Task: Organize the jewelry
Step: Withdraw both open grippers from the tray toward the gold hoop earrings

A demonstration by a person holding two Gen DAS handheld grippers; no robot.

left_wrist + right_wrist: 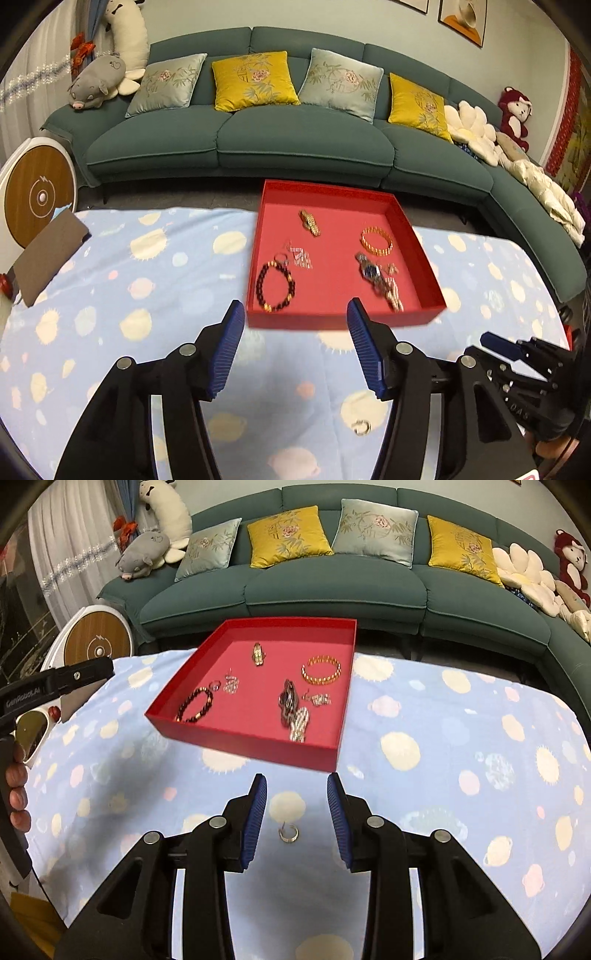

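Silver ring (289, 833) lies between the right gripper (297, 786)'s parted jaws.
It sits on the blue cloth (443, 794), short of the red tray (258, 744)'s near edge; the left gripper (295, 317), jaws also apart, is farther off.

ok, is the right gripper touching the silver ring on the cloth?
Apart. In the right wrist view the silver ring lies on the cloth between the right gripper's open fingers, with cloth visible on both sides.
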